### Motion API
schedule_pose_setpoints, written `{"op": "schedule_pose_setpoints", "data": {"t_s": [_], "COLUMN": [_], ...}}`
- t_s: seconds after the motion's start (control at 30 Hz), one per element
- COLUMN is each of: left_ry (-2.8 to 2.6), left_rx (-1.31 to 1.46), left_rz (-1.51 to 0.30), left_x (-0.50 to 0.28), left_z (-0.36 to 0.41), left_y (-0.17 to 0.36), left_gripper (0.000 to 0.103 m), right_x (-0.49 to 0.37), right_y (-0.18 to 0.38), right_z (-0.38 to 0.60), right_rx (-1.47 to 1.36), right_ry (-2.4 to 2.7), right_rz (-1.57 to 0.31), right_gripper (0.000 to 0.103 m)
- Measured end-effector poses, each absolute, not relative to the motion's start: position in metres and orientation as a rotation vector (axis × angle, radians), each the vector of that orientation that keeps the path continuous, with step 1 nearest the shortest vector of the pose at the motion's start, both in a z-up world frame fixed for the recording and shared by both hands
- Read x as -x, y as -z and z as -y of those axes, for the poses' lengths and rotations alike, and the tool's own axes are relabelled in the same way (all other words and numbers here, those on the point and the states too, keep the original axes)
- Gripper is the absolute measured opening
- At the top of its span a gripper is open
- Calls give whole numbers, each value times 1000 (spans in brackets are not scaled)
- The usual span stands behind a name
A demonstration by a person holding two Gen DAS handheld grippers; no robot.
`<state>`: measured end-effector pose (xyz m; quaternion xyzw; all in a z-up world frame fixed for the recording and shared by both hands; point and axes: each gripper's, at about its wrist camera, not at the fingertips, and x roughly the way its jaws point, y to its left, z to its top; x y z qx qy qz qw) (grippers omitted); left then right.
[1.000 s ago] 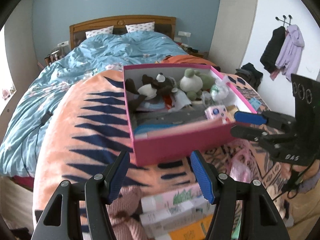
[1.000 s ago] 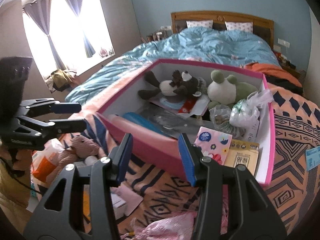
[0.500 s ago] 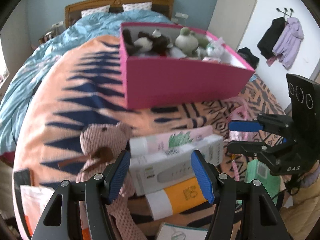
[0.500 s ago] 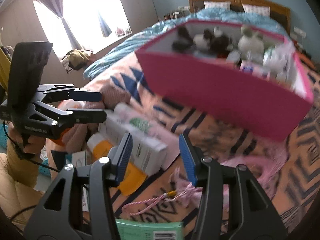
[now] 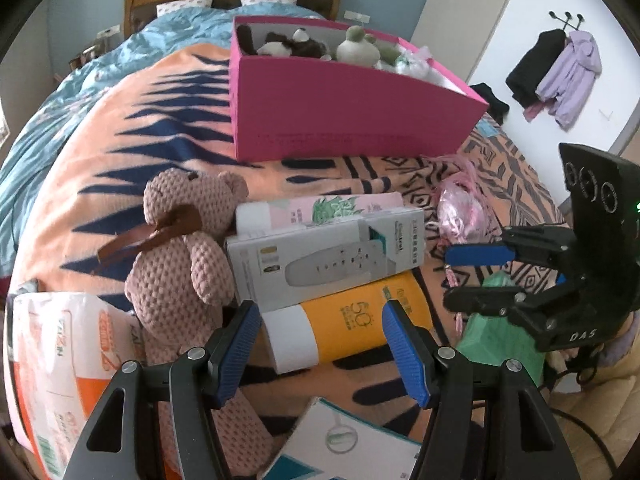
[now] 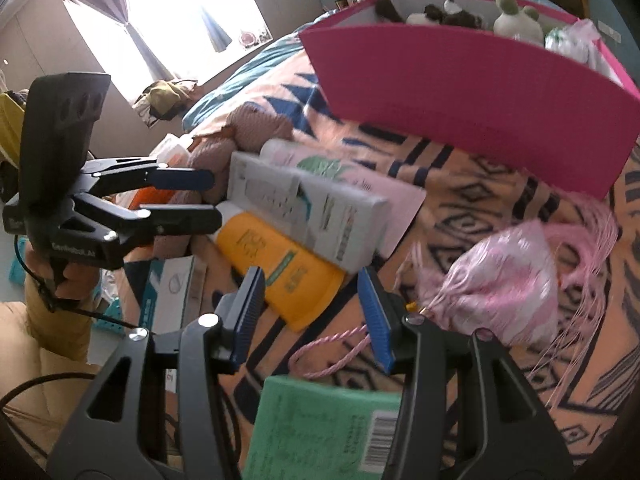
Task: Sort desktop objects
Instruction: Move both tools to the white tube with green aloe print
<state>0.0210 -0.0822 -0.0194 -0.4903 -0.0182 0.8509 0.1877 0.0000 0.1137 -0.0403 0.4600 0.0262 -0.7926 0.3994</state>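
Left wrist: yellow tube (image 5: 352, 316) between claw (image 5: 326, 344) tips

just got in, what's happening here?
A person holds a gripper in each hand over a cluttered bed blanket, sorting items into the pink box, which already holds plush toys. Both the left gripper and right gripper are open and empty, aimed at the orange tube lying beside a white carton and a knitted bear. Nothing is gripped yet.
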Motion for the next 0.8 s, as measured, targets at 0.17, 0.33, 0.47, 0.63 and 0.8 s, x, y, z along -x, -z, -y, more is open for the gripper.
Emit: {"op": "schedule_pose_setpoints", "data": {"t_s": [0.17,0.33,0.47,0.63,0.8], "left_ry": [-2433,-2442,-2391,-2344,-2307], "left_rx": [1344,1335,1370,1452,1487], "left_rz": [74,103,108,55,34], "left_x": [-12,8,25,42,51], "left_z": [86,90,86,77,76], "left_y": [11,3,5,14,21], "left_gripper": [65,65,65,65,66], "right_x": [15,38,53,69,73], "right_y": [36,35,42,52,58], "right_z": [-124,-132,-129,-124,-125], "right_rx": [-1174,-1194,-1232,-1289,-1306], "right_ry": [2064,2099,2061,2025,1986], "right_rz": [40,110,151,187,235], "right_gripper": [51,51,52,54,58]}}
